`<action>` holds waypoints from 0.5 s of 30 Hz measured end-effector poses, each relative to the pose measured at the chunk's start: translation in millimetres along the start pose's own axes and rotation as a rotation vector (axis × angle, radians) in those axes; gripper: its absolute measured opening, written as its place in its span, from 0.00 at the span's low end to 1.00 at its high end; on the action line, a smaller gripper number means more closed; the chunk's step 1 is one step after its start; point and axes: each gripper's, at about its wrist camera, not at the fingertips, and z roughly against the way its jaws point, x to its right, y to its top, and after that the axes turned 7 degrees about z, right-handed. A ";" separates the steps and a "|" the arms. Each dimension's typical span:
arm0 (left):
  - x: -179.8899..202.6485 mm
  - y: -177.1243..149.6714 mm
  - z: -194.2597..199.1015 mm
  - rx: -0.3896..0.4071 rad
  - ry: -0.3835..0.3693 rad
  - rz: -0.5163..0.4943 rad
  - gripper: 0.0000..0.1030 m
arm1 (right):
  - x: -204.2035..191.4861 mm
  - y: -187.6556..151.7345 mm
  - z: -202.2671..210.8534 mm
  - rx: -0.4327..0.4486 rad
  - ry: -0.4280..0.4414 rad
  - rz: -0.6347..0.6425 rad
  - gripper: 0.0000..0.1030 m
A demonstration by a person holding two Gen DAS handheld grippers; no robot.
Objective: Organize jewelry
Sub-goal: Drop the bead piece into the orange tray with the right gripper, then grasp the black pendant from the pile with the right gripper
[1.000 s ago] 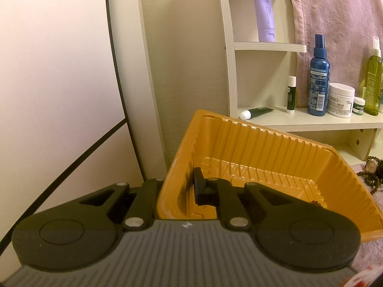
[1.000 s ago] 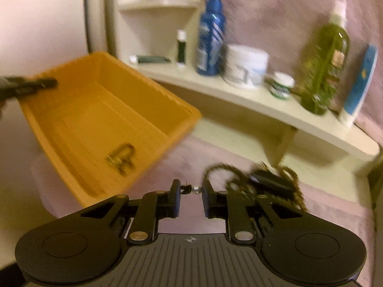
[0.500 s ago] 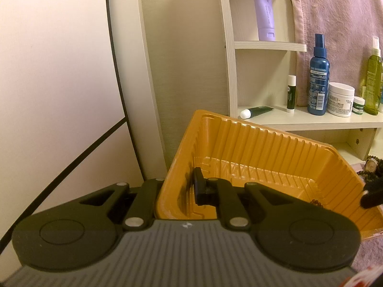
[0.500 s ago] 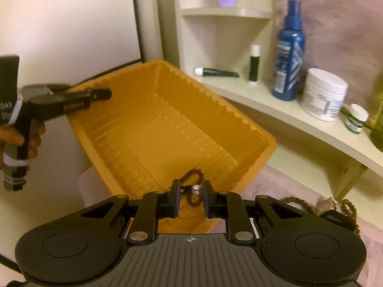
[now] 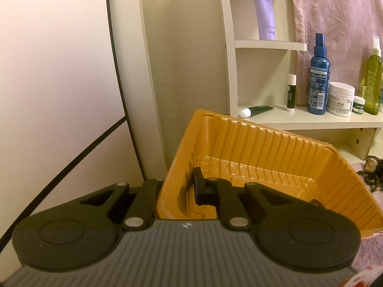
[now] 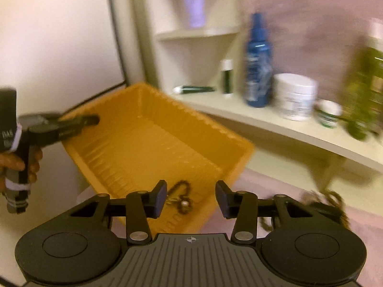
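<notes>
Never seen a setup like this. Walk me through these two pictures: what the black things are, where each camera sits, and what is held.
No robot: a person holds two hand-held grippers, each with a camera looking along its jaws. The left gripper, seen in its own view, is clamped shut on the wall of the tilted orange tray. The right gripper, in its view, has just been opening its jaws, which stand apart with nothing gripped; below them a beaded bracelet lies in the tray. More beads lie on the pink cloth beside it.

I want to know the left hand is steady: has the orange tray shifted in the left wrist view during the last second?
No. The orange tray keeps the same spot below the shelf, its wall clamped by the left gripper.
</notes>
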 end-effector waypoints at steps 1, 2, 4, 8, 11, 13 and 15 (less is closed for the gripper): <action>0.2 0.1 -0.1 0.000 0.000 -0.001 0.11 | 5.7 -6.0 9.7 -0.004 -0.028 -0.019 0.44; 0.3 0.0 -0.3 0.000 0.001 -0.003 0.11 | 11.0 -12.3 18.5 -0.012 -0.054 -0.037 0.44; -0.1 0.1 -0.5 -0.001 0.001 -0.003 0.11 | 22.1 -27.8 34.8 -0.043 -0.117 -0.074 0.44; 0.8 0.0 0.3 -0.002 0.004 -0.007 0.11 | 45.1 -58.5 56.2 -0.115 -0.219 -0.124 0.44; 1.5 -0.2 0.2 -0.006 0.007 -0.010 0.11 | 55.9 -69.1 62.3 -0.136 -0.253 -0.142 0.44; 1.7 -0.1 -0.1 -0.010 0.009 -0.008 0.11 | 59.0 -68.6 61.9 -0.132 -0.266 -0.132 0.44; 2.0 0.0 -0.1 -0.012 0.010 -0.010 0.11 | 58.4 -66.3 60.3 -0.128 -0.274 -0.108 0.44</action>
